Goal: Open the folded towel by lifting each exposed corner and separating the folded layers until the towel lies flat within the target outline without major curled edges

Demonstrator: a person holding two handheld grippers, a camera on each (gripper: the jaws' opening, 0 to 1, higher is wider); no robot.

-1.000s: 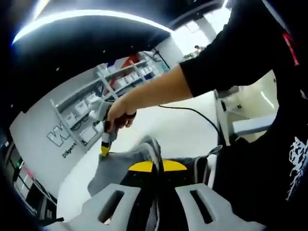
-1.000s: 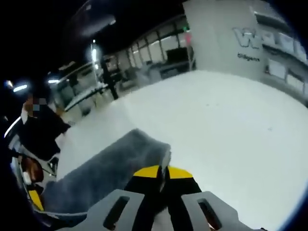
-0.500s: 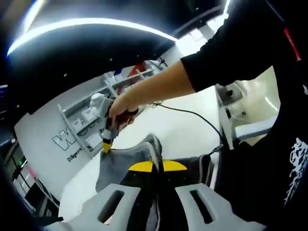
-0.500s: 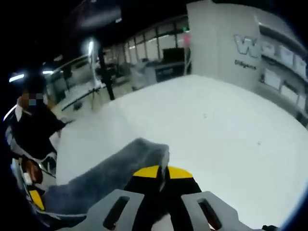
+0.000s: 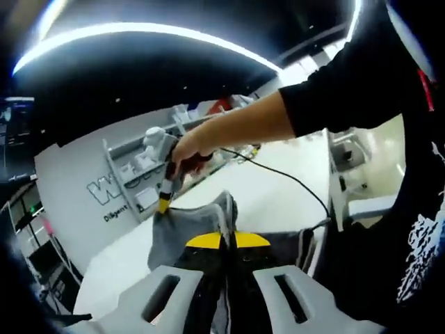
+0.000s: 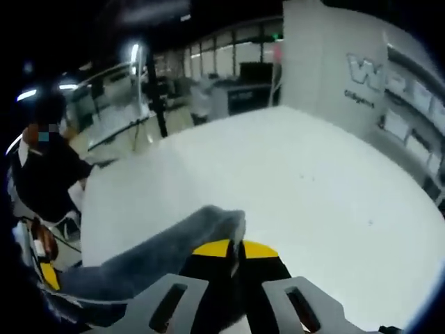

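Towel (image 5: 188,226) stretched above table (image 6: 292,181), both tools (image 5: 221,240) (image 6: 235,248) clamped on its corners.

Overall light: dim ceiling and upper room, bright broad white desk (image 6: 299,188) top below.
Source: long curved white ceiling light strip (image 5: 139,31) in the left gripper view; small lamps far off in the right gripper view.
Glare: desk surface nearly washed out; window area behind the sleeve blown white.
Distortion: strong fisheye bending, straight lines curve near the edges.
Focus: soft grey folded towel (image 6: 153,254) smeared, possibly motion blur; wall lettering soft.
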